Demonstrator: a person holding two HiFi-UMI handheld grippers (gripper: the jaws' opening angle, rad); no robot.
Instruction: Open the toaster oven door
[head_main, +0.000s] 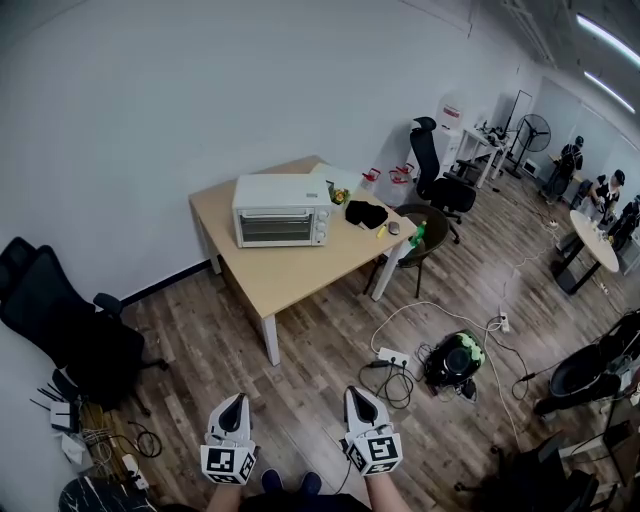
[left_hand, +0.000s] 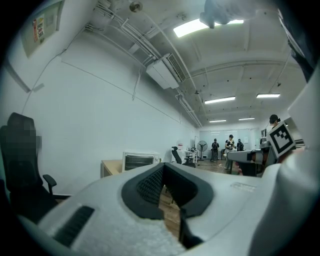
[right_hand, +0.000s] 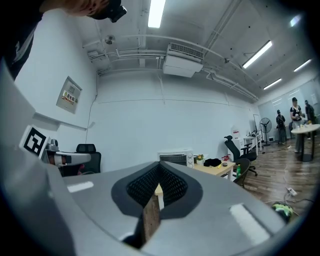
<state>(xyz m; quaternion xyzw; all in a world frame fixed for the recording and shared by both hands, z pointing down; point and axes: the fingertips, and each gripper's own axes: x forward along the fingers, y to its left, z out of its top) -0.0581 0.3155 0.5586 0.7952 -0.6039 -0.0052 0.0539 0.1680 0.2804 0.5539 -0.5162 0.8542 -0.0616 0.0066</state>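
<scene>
A white toaster oven (head_main: 283, 211) stands on a light wooden table (head_main: 300, 275) against the wall, a few metres ahead of me, with its glass door closed. It also shows small and distant in the left gripper view as the toaster oven (left_hand: 139, 161) and in the right gripper view as the toaster oven (right_hand: 176, 158). My left gripper (head_main: 235, 400) and right gripper (head_main: 357, 393) are held low at the bottom of the head view, far from the table. Both point forward with jaws together and nothing between them, as the left gripper (left_hand: 167, 187) and right gripper (right_hand: 159, 184) show.
A black office chair (head_main: 60, 320) stands at the left, another chair (head_main: 440, 185) beside the table. Cables with a power strip (head_main: 395, 358) and a black-green bag (head_main: 455, 358) lie on the wooden floor between me and the table. A black item (head_main: 366, 213) lies right of the oven.
</scene>
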